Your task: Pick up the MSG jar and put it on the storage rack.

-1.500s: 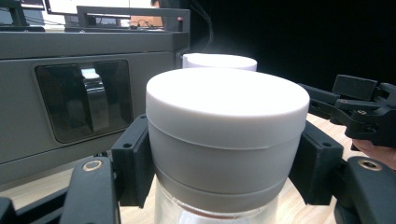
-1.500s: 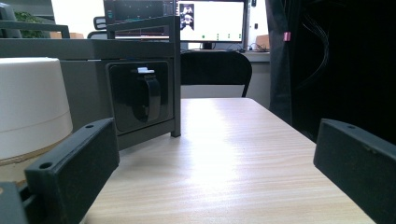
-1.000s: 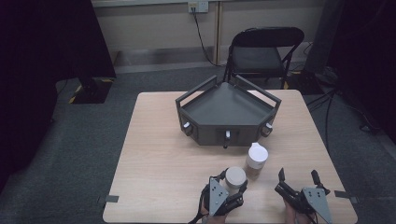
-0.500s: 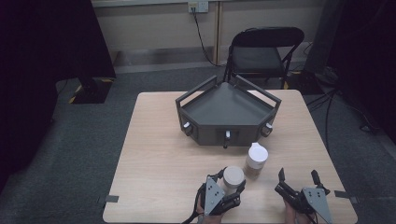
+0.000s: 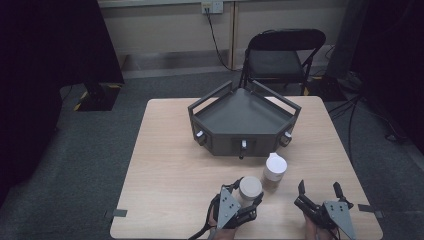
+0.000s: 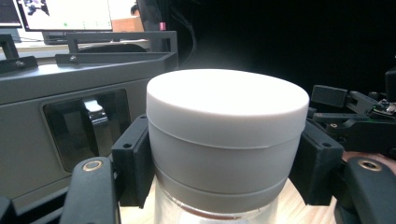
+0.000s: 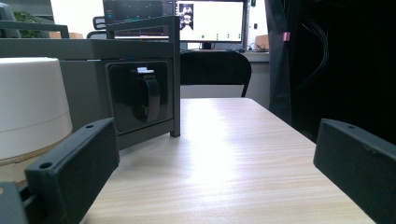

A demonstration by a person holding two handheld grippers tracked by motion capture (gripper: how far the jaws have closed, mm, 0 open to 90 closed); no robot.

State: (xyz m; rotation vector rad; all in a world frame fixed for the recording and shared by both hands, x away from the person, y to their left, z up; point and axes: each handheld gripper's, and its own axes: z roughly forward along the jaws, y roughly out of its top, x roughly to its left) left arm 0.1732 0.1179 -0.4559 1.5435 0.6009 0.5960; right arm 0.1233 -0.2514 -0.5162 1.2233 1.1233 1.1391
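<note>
At the near edge of the tabletop [image 5: 165,165], a person's left gripper [image 5: 239,196] is clamped on a white-lidded jar [image 5: 250,187], its two black pads pressing the lid from either side; in the left gripper view the jar [image 6: 227,140] stands upright between them, a strip of clear body visible beneath the white lid, its base on the wood. The right gripper [image 5: 320,189] rests low toward the near right corner of the tabletop, its jaws spread wide apart with nothing between them; the right gripper view looks along bare pale wood framed by the two pads. A second white-lidded jar [image 5: 275,166] stands upright just beyond the first, slightly to its right, close to it but apart, and it appears at the left edge of the right gripper view [image 7: 30,107]. Behind both jars, around the middle of the tabletop and reaching toward its far edge, sits a dark grey angular tray [image 5: 245,117] with raised rails and small latches on its front faces. A black folding chair [image 5: 282,55] stands on the carpet past the far edge.
</note>
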